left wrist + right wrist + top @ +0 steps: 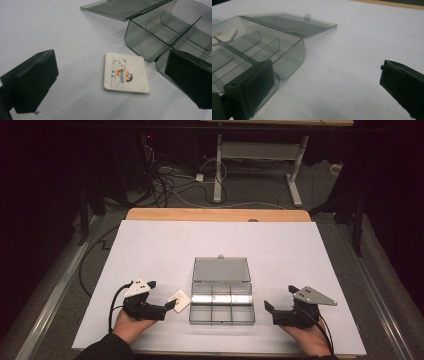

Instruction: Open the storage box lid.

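A clear grey compartment box lies open in the middle of the white sheet, its lid folded back flat behind it. A small white square tile with a cartoon picture lies just left of the box. My left gripper rests beside that tile, open; in the left gripper view the tile lies on the sheet between the wide-spread jaws, untouched, with the box behind it. My right gripper rests right of the box, open and holding nothing. In the right gripper view its left jaw stands close to the box's wall.
The white sheet covers a wooden table whose far edge shows beyond it. Past the table are floor cables and the legs of another desk. Bare sheet stretches behind and to both sides of the box.
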A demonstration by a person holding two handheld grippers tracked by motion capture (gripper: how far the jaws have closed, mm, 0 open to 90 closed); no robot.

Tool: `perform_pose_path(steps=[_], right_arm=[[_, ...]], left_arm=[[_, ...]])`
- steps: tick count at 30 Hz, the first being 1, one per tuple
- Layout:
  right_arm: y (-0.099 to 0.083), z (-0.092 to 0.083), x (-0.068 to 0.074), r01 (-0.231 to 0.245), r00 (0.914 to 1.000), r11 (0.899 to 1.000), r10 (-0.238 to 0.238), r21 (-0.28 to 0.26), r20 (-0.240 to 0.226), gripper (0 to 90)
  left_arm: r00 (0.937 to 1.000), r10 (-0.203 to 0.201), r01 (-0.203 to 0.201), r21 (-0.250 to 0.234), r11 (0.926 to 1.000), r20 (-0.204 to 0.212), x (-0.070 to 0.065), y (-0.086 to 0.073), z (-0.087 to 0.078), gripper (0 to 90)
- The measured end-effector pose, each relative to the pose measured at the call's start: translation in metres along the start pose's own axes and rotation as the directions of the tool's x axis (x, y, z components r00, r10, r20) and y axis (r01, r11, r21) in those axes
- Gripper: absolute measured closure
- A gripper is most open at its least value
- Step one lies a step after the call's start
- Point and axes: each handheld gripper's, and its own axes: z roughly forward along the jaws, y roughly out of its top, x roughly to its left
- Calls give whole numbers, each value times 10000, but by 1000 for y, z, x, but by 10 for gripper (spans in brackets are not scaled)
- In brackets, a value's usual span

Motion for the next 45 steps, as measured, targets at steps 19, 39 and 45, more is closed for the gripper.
perform_pose_path(steps=[19, 39, 45], right_arm=[[-10, -11, 5, -149, 9999, 9995, 149, 283, -14, 0], [-15, -8, -3, -277, 9996, 9984, 272, 499, 106, 0], [-14, -4, 1, -184, 9997, 9980, 175, 598, 157, 0]], left_arm=[[9997, 166, -132, 1601, 9870, -203, 14, 2, 4, 0], [9905, 1302, -1370, 2605, 9557, 434, -13, 10, 33, 41], [9879, 1503, -1551, 2824, 9467, 388, -19, 13, 41, 69]])
